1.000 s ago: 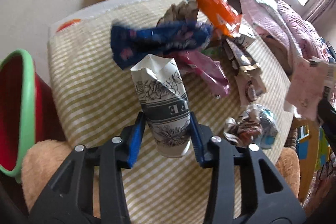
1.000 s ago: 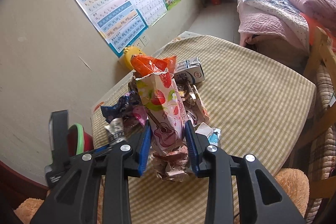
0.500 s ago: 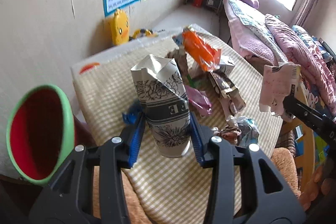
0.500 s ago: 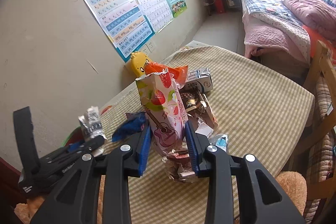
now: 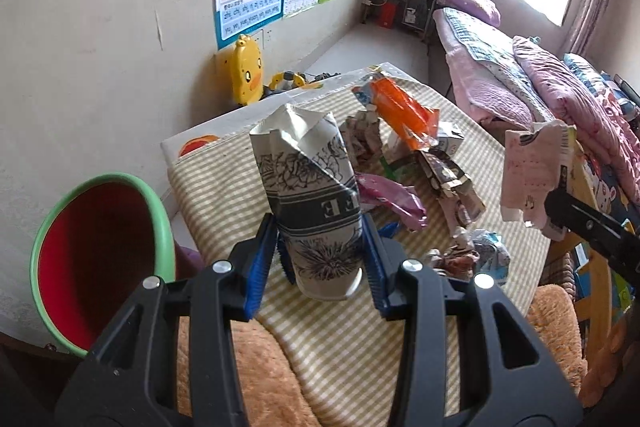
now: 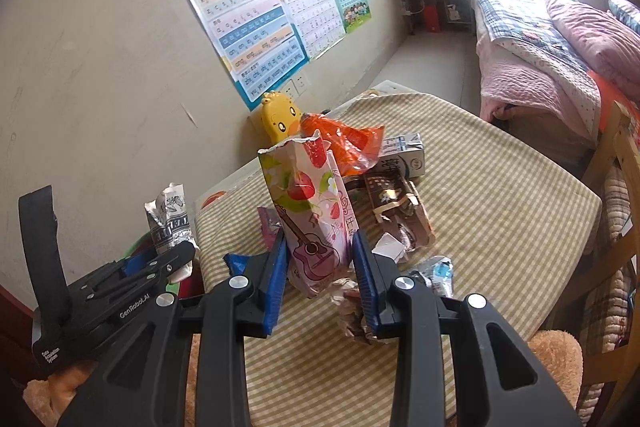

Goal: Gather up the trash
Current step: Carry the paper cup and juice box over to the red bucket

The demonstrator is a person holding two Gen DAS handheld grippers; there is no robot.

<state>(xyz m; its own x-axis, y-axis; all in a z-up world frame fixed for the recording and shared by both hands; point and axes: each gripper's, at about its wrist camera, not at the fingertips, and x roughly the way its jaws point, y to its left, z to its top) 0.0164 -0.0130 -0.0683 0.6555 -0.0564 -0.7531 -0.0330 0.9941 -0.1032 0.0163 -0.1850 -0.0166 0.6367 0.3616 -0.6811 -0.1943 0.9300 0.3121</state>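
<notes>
Gripping paper cup (image 5: 316,211) between left gripper (image 5: 322,259) pads, above table (image 5: 340,339).

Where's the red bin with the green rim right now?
In the left wrist view, the red bin with the green rim sits at the far left, below the edge of the striped table and left of the left tongs.

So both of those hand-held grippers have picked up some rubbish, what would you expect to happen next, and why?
Probably the left hand-held gripper swings left to hold its crushed paper cup over the red bin with the green rim, then lets go. The cup is already lifted off the striped tablecloth, and the bin's open mouth sits close beside it.
</notes>
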